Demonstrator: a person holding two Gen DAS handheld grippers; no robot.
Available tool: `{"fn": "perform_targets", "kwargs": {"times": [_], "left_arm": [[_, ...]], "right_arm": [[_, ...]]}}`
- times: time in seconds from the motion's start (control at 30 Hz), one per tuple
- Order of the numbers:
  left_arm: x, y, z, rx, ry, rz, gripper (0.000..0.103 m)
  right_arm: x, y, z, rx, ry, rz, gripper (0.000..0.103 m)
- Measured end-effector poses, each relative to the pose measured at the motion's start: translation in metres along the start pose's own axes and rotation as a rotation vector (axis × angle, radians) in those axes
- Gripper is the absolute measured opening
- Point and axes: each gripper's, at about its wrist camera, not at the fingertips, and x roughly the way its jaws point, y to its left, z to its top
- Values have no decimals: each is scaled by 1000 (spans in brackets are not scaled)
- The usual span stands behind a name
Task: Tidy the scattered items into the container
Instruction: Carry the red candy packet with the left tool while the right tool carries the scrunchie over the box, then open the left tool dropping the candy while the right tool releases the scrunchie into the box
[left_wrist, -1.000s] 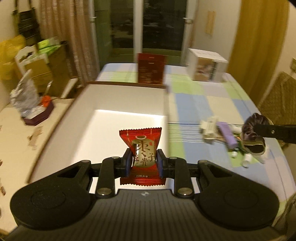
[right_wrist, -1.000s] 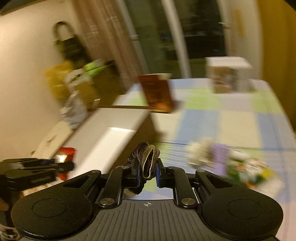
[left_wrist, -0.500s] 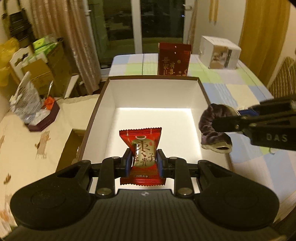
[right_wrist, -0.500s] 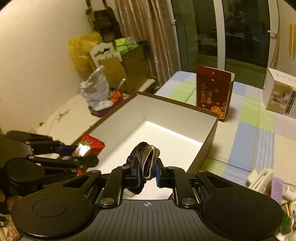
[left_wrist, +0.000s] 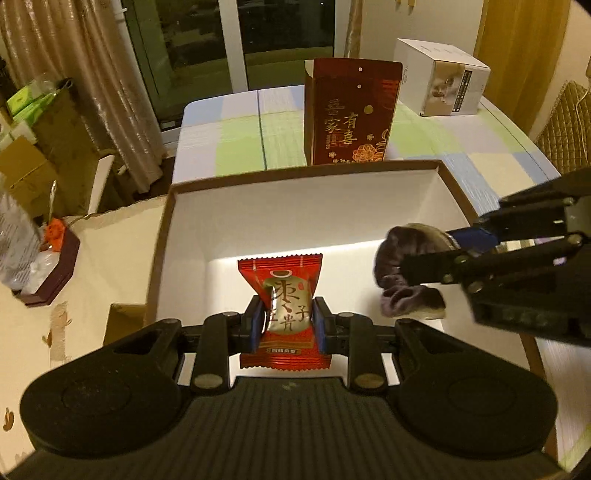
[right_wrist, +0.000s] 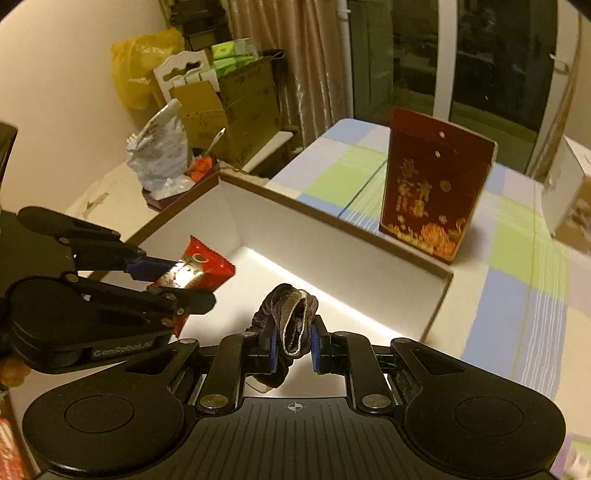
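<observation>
A white open box with a brown rim (left_wrist: 303, 168) (right_wrist: 332, 218) lies on the table, and both grippers hang over it. My left gripper (left_wrist: 287, 320) (right_wrist: 173, 280) is shut on a red candy packet (left_wrist: 282, 295) (right_wrist: 199, 267), held above the box's near left part. My right gripper (right_wrist: 293, 343) (left_wrist: 439, 266) is shut on a dark purple scrunchie (right_wrist: 286, 317) (left_wrist: 402, 280), which hangs above the box's right side. No item shows on the box's white floor.
A dark red gift bag (left_wrist: 351, 114) (right_wrist: 432, 188) stands just behind the box. A white carton (left_wrist: 439, 77) sits at the back right on the checked tablecloth (left_wrist: 236, 129). To the left are a small tray with a foil bag (right_wrist: 159, 158) and cardboard boxes (right_wrist: 229, 107).
Both grippers have moved over the box, carrying the candy packet and the scrunchie. The right gripper came in from the right, away from the scattered items.
</observation>
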Motion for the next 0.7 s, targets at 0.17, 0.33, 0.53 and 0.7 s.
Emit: {"fn": "perform_targets", "kwargs": {"times": [0.17,0.33,0.53,0.7], "left_arm": [[19,1,10,7,11,2,24],[30,-1,19,43,13,28,24],[36,0,24,66,6,72,47],[32,6,23,70,4,106,60]], "right_arm": [[14,0,8,-96,16,-42,19],[26,-2,11,-124,37,-57,19],[37,-1,11,-143,75,-67,52],[29,-3,7,-173,22,-76,83]]}}
